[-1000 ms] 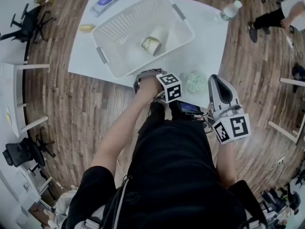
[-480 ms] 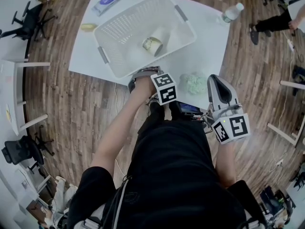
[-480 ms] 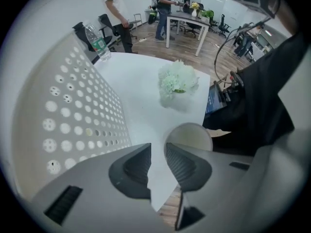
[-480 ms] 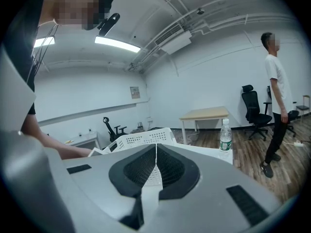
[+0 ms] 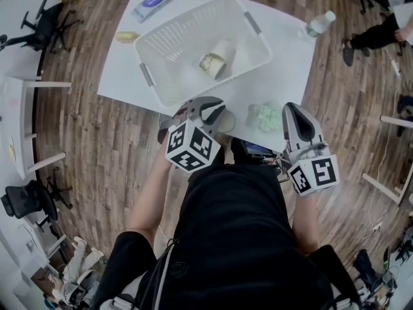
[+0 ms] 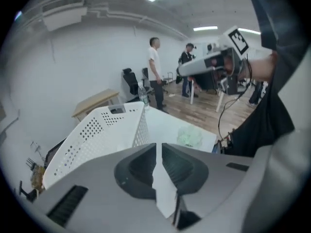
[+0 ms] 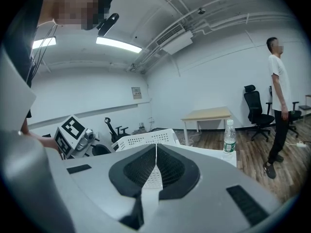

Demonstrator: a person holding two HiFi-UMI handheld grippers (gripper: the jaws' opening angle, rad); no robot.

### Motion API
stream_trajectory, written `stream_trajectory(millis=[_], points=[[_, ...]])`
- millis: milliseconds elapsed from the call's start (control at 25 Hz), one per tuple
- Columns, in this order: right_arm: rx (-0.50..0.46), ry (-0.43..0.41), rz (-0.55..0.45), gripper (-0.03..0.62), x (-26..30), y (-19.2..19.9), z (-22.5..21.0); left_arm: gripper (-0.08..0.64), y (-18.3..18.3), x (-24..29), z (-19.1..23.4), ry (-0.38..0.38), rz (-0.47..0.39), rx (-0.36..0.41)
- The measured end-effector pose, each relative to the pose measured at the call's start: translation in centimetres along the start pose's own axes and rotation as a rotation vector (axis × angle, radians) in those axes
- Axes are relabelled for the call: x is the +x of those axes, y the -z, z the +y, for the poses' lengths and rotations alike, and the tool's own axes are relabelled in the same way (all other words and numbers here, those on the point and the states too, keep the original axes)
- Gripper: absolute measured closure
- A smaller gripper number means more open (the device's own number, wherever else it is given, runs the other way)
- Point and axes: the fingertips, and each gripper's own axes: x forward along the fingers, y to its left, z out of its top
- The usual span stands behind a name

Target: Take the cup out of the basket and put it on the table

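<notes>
Closing just now, left gripper [image 6: 158,146] jaws narrowly apart, empty; right gripper [image 7: 156,145] clenched, empty.

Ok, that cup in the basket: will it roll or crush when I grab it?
The cup lies on its side in the basket, so a nudge would probably roll it. It looks like thin paper: likely light and easily crushed by a hard squeeze.

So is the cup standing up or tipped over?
Tipped over: the cup lies on its side inside the basket, its round mouth showing sideways.
</notes>
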Motion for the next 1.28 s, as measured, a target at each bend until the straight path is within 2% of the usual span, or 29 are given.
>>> stream_trajectory(millis=[320, 440, 520, 720, 960, 1040, 1160, 1280], points=[[-0.018, -0.052, -0.006, 0.568, 1.5, -0.5, 2.1, 0.551, -3.6, -7.1, 0.9, -0.139, -0.451, -0.215], [-0.024, -0.073, -0.009, 0.568, 2.1, -0.7, 2.8, 0.551, -4.1, -9.3, 1.3, -0.164, -0.604, -0.345], [-0.027, -0.081, -0.009, 0.568, 2.4, -0.8, 3.2, 0.552, -3.7, -10.2, 1.5, -0.187, -0.624, -0.386], [-0.038, -0.103, -0.005, 0.568, 3.0, -0.6, 4.2, 0.552, -2.8, -11.6, 2.1, -0.218, -0.631, -0.424], [-0.090, -0.150, 0.011, 0.568, 3.8, -1.0, 5.5, 0.551, -2.3, -12.5, 2.5, -0.254, -0.634, -0.421], [-0.116, -0.189, 0.038, 0.566, 4.4, -1.0, 6.1, 0.551, -2.2, -12.7, 2.3, -0.264, -0.628, -0.401], [-0.197, -0.243, 0.103, 0.566, 5.9, -0.8, 7.2, 0.551, -1.7, -13.0, 2.0, -0.283, -0.580, -0.308], [-0.306, -0.293, 0.174, 0.565, 8.3, -1.0, 8.1, 0.551, -1.3, -13.3, 2.1, -0.303, -0.560, -0.289]])
